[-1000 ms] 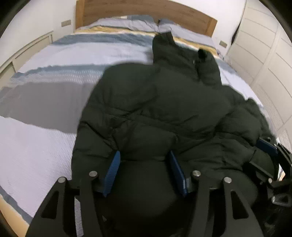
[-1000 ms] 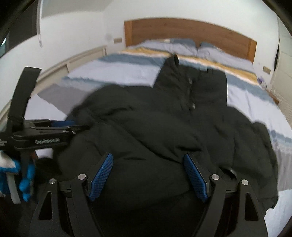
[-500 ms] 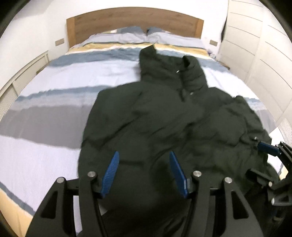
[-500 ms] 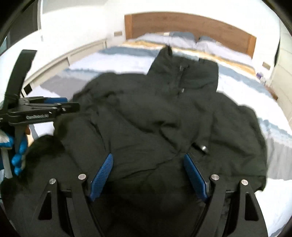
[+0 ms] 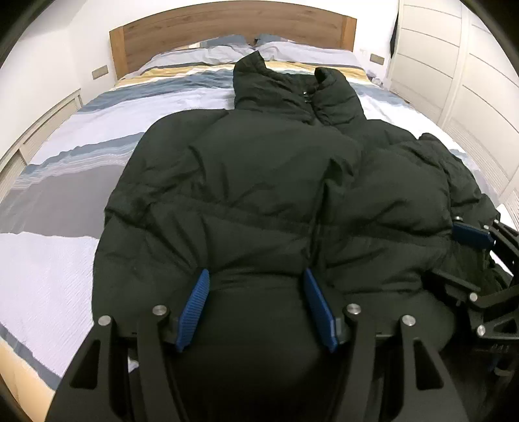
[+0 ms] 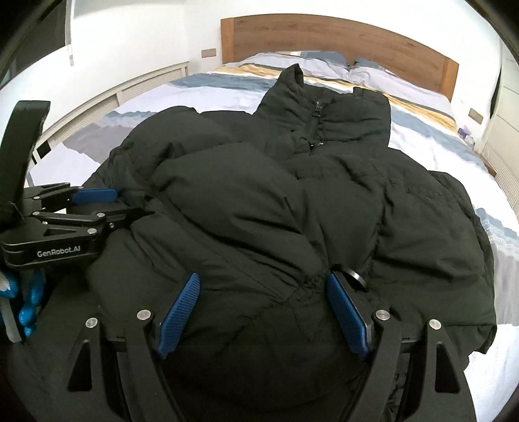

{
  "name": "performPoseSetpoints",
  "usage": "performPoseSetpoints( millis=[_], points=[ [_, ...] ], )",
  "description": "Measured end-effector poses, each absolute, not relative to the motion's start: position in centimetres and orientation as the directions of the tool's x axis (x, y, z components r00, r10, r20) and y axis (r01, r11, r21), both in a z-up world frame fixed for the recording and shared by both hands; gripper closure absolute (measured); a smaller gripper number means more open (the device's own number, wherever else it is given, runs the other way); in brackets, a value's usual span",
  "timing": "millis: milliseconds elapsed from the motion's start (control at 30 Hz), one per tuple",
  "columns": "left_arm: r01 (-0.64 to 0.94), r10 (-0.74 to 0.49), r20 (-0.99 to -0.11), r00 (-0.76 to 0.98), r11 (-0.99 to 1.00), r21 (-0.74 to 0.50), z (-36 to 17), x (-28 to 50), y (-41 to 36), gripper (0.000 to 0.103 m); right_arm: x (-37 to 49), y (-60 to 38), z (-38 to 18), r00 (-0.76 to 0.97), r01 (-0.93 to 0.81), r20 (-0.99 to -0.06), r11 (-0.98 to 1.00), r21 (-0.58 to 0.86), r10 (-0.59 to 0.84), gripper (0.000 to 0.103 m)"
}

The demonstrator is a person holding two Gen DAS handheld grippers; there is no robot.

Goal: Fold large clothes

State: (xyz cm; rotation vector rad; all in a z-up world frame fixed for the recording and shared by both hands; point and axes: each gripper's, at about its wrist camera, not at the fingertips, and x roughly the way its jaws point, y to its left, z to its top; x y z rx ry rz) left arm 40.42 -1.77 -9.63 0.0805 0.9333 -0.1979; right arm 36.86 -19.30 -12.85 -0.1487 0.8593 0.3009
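A dark puffer jacket [image 5: 259,181] lay spread on the striped bed [image 5: 48,259]. The left tongs [image 5: 256,305] and right tongs [image 6: 262,311] both stood open, straddling its bunched hem.

Both wrist views set low and close at the foot of the bed [image 5: 58,181], facing the headboard [image 5: 227,29] along the jaws. Left view from the left, right from the right; jacket [image 6: 259,201] and bed shared.

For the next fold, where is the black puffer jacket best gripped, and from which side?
Probably the bottom hem of the black puffer jacket, approached from the foot of the bed: the collar points toward the headboard, and the hem bulges nearest the open left gripper.
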Motion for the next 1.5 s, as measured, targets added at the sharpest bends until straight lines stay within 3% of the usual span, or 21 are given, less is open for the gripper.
performPoseSetpoints(
  millis=[433,700,867,1000,1167,1500],
  points=[
    [0.170,-0.116,-0.820,0.560,0.985,-0.024,-5.9,34.5,0.4,0.044,32.1,-23.3,-10.3,0.588,-0.221,-0.795,0.975,0.019,0.148,0.024],
    [0.140,-0.100,-0.785,0.612,0.990,-0.017,-0.7,32.8,3.7,0.044,28.0,-28.2,-5.6,0.657,-0.168,-0.742,0.986,0.025,0.131,0.023],
    [0.151,-0.086,-0.768,0.635,0.988,0.014,1.0,38.0,5.4,0.040,30.9,-30.3,-3.8,0.694,-0.148,-0.709,0.989,0.024,0.122,0.023],
    [0.173,-0.146,-0.740,0.657,0.984,-0.041,1.4,44.4,6.2,0.039,36.0,-31.0,-3.1,0.723,-0.150,-0.683,0.989,-0.003,0.107,0.023],
    [0.132,-0.176,-0.771,0.612,0.984,-0.120,0.5,50.2,7.1,0.039,42.4,-32.7,-1.3,0.747,-0.096,-0.649,0.989,0.110,0.145,0.023],
    [0.050,-0.248,-0.822,0.513,0.964,-0.260,0.9,60.5,7.7,0.039,51.9,-34.2,1.0,0.697,-0.074,-0.696,0.983,0.167,0.171,0.021]
  ],
)
